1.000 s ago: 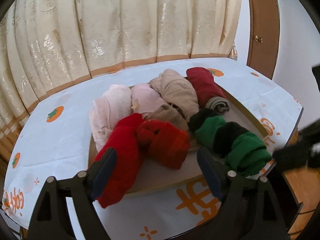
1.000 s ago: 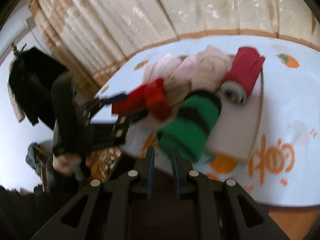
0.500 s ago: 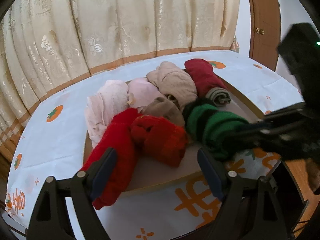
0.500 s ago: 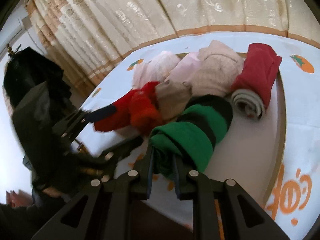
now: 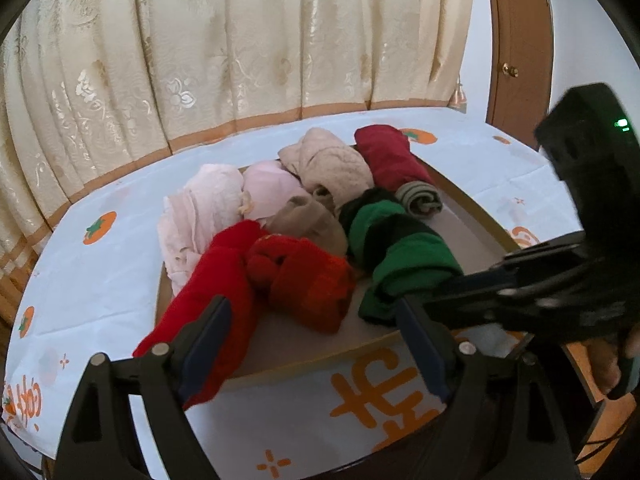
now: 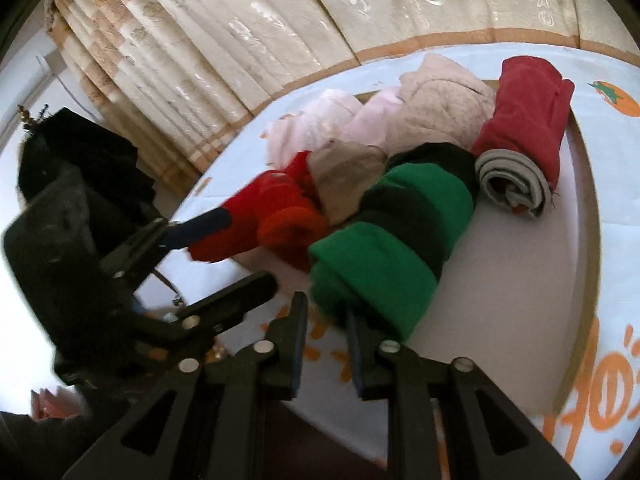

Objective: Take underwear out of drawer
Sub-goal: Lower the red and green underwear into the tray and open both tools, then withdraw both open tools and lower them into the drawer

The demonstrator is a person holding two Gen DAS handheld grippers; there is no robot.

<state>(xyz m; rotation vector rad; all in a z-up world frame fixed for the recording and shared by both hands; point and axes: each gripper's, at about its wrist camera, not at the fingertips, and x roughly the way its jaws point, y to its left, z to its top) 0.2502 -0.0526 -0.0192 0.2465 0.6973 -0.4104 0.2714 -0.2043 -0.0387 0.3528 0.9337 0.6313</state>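
Observation:
Several rolled underwear pieces lie in a shallow drawer [image 5: 320, 360] on the table. A green-and-black roll [image 6: 392, 256] lies nearest my right gripper [image 6: 326, 312]. Its jaws are opening, and the roll's near end sits just past the tips with no pad pressing on it. My left gripper [image 5: 312, 332] is open and widening at the drawer's front. A long red roll [image 5: 216, 280] is by its left finger and an orange-red roll [image 5: 308, 280] lies ahead, between the fingers. From the left wrist, the right gripper [image 5: 436, 294] reaches in at the green roll [image 5: 404, 248].
Pink [image 5: 208, 200], beige [image 5: 332, 160] and dark red [image 5: 388, 156] rolls fill the drawer's back. A white cloth with orange prints [image 5: 100, 232] covers the table, and cream curtains [image 5: 240, 60] hang behind it. A wooden door [image 5: 516, 40] stands at the right. A hand [image 5: 608, 364] holds the right gripper.
My right gripper came down and in to the near end of the green roll, and its shut jaws have parted. The left gripper stayed put and widened a little.

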